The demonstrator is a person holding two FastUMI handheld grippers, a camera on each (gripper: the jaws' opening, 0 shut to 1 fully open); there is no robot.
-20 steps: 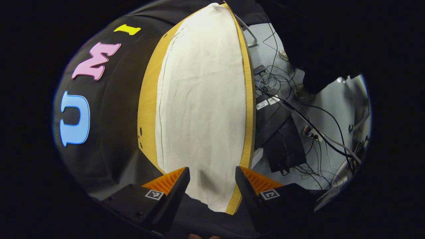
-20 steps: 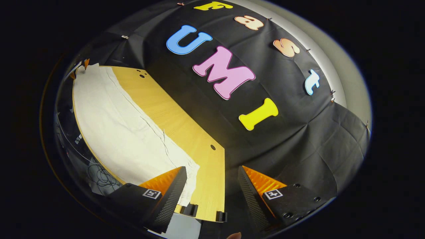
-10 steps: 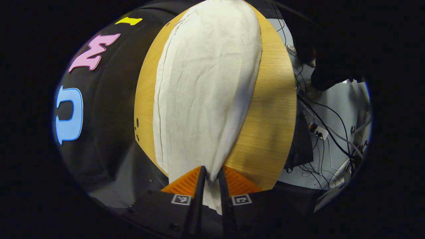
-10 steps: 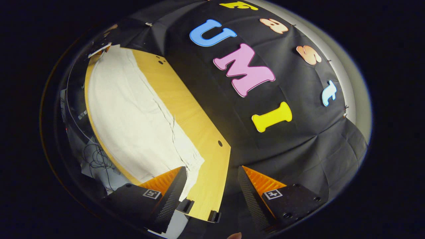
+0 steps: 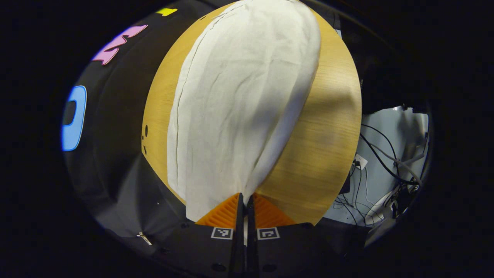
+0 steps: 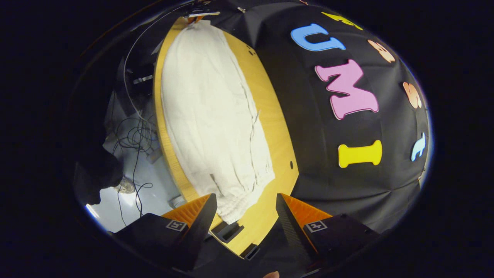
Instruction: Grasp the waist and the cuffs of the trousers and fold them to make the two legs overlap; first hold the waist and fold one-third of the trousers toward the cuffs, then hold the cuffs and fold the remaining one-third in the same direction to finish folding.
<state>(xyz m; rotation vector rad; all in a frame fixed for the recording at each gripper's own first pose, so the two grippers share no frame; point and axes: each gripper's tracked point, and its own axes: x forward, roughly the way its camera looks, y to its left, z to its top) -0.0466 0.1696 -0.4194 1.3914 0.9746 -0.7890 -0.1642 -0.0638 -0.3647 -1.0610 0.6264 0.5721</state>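
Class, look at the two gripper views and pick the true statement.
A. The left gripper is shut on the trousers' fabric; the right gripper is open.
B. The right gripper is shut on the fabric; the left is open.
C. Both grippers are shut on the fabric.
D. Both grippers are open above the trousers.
A: the left gripper has both fingers pinched on the trousers, while the right gripper has its fingers wide apart.
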